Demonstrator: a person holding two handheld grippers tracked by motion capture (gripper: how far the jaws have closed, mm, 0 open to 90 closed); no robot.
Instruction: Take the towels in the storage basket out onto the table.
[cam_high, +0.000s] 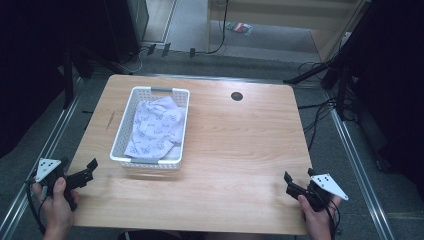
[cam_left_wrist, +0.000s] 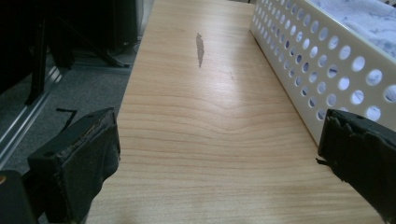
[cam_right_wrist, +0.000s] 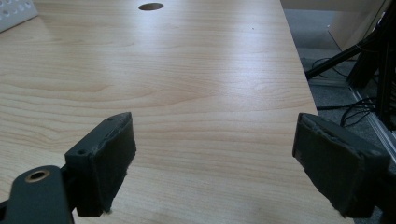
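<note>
Cloth (cam_high: 156, 127) bunched in basket (cam_high: 123, 135) | left gripper (cam_high: 90, 169) just off basket's near-left corner, jaws wide, empty | right gripper (cam_high: 289, 182) well right of basket, jaws apart, empty | risk: a left jaw catches the rim and shoves basket.

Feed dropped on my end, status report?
Left gripper and right gripper open, empty. Patterned cloth sits in white basket. Nothing in the way.

cloth (cam_high: 156, 128) lies in the basket (cam_high: 181, 131) on the table's (cam_high: 240, 150) left half; grippers at near corners
</note>
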